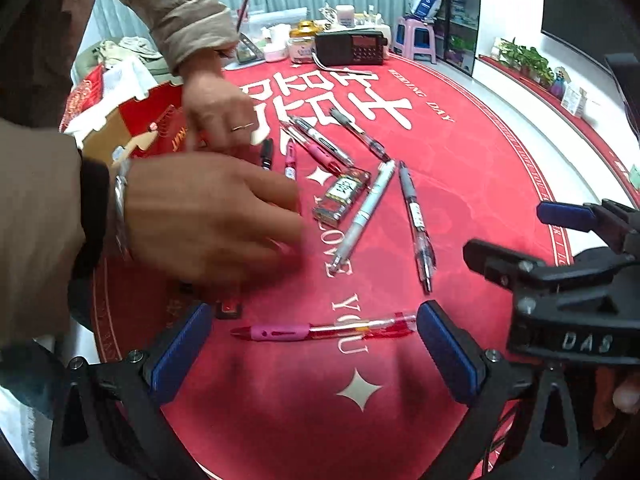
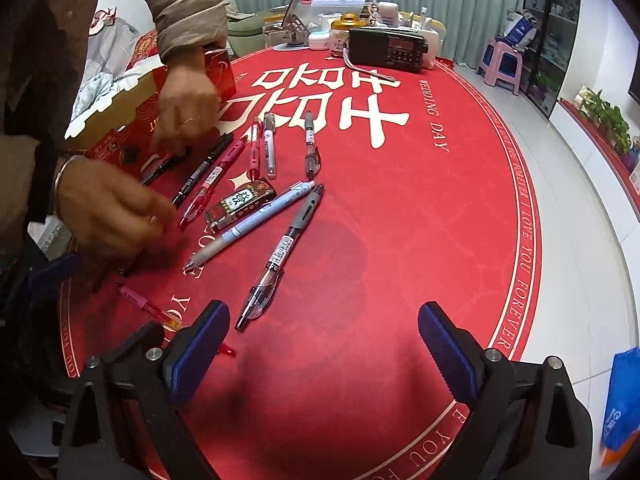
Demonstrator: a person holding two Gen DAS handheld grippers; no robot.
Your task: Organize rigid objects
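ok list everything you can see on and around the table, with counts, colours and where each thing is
tablecloth: one, red with white lettering, covers the table
pens: about nine, pink, red, black, grey, pale blue, scattered mid-table
pink-grip pen: one, lying between the left gripper's fingers
small patterned box: one, red-green, among the pens
red gift box: one, left edge
radio: one, black, far edge
jars and bottles: several, beside the radio
stool: one, pink, on the floor
bare hands: two, over the pens at left
left gripper: open
right gripper: open, empty

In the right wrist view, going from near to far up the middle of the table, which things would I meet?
Grey-grip pen → pale blue pen → small patterned box → clear pen with black cap → black radio.
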